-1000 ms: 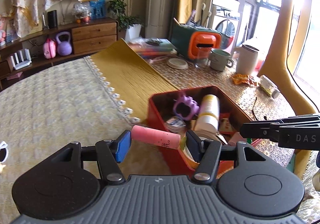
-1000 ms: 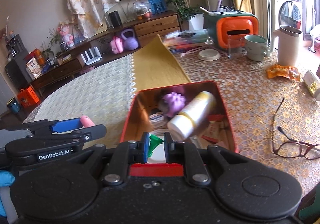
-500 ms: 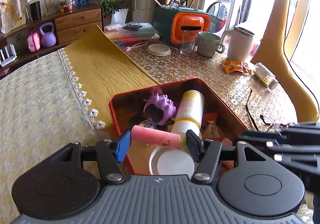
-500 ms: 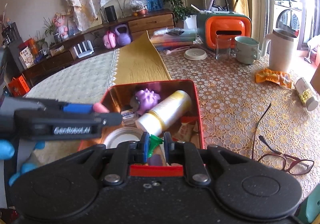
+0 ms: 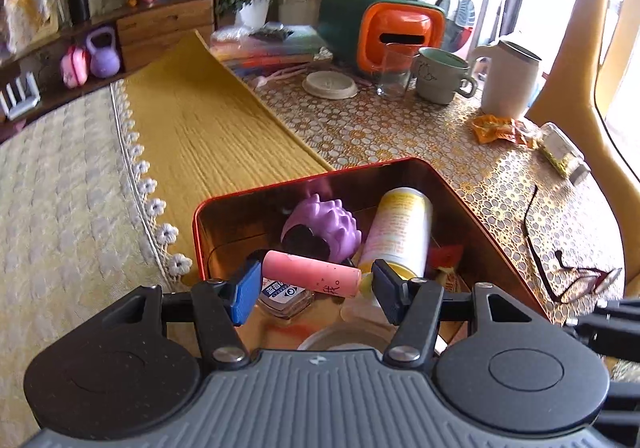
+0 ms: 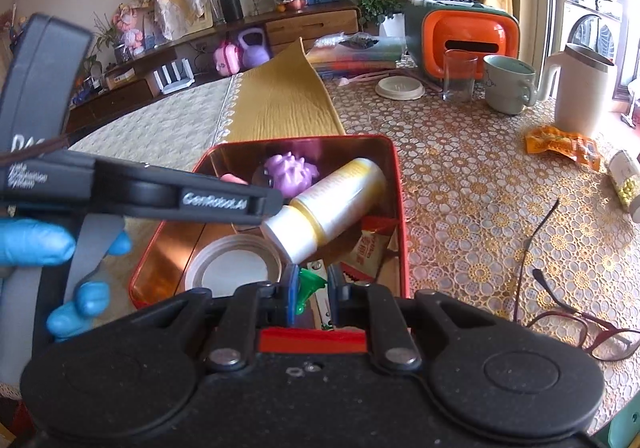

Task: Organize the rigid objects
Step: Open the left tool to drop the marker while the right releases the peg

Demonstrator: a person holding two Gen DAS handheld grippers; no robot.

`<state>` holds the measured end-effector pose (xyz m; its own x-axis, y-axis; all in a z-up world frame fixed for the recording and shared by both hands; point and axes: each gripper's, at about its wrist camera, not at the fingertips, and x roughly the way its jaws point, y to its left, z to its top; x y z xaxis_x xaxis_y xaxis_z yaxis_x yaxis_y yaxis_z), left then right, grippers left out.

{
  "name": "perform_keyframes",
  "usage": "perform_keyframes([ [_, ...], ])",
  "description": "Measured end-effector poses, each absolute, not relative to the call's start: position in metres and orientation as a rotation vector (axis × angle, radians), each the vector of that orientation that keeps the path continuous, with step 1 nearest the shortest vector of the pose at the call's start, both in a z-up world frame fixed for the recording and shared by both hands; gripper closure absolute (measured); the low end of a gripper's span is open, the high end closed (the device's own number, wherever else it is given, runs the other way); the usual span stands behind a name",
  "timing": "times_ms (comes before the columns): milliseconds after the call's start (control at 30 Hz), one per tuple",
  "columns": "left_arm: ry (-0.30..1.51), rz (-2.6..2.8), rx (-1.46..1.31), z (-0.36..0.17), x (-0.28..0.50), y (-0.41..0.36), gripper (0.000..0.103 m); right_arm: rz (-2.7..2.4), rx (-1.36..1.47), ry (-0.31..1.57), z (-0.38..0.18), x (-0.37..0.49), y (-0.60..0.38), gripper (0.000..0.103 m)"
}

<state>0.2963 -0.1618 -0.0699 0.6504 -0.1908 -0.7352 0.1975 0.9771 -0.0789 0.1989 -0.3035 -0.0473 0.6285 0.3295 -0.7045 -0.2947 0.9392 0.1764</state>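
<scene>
Reading "GenRobot.AI" in white on the black side of the left gripper, seen crossing the right wrist view; further small white lettering near its handle staying too blurred to read. Clamping a pink cylindrical stick crosswise between the blue pad and the black pad of the left gripper, jaws standing fairly wide around the stick's length. Showing dark characters near the stick's right end, too small to make out. Hovering over the red rectangular metal tin on the patterned gold tablecloth.

Pinching a small green plastic piece between the nearly closed jaws of the right gripper, low over the tin's near edge; the piece's lower part hiding behind the gripper body.

Lying inside the tin: a white and yellow plastic bottle with unreadable yellow print, a purple spiky plastic toy, a round white lid, a red snack wrapper with pale characters not legible, and a small clear jar with a blue-and-white label, partly hidden behind the pink stick.

Gripping the left handle with a blue-gloved hand, cut off at the frame's edge. Resting nearby on the cloth, red-framed glasses, partly cut by the gripper body.
</scene>
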Motion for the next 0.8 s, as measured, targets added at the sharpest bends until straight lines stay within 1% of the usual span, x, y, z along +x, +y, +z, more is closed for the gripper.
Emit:
perform_keyframes([
  [233, 0.836, -0.234, -0.013, -0.072, 0.302, -0.166, 0.044, 0.354, 0.023, 0.836, -0.054, 0.205, -0.3, 0.088],
  [367, 0.838, -0.242, -0.025, -0.073, 0.301, -0.167, 0.044, 0.35, 0.017, 0.847, -0.057, 0.205, -0.299, 0.082],
  [567, 0.851, -0.257, -0.046, -0.072, 0.298, -0.167, 0.044, 0.343, 0.008, 0.858, -0.058, 0.204, -0.298, 0.081],
  [667, 0.851, -0.264, -0.04, -0.071, 0.293, -0.168, 0.042, 0.338, 0.011, 0.857, -0.056, 0.205, -0.298, 0.079],
  [733, 0.843, -0.271, -0.032, -0.07, 0.289, -0.169, 0.037, 0.337, 0.012, 0.854, -0.055, 0.204, -0.298, 0.077],
  [800, 0.829, -0.279, -0.03, -0.068, 0.284, -0.168, 0.035, 0.336, 0.009, 0.848, -0.054, 0.202, -0.297, 0.073],
])
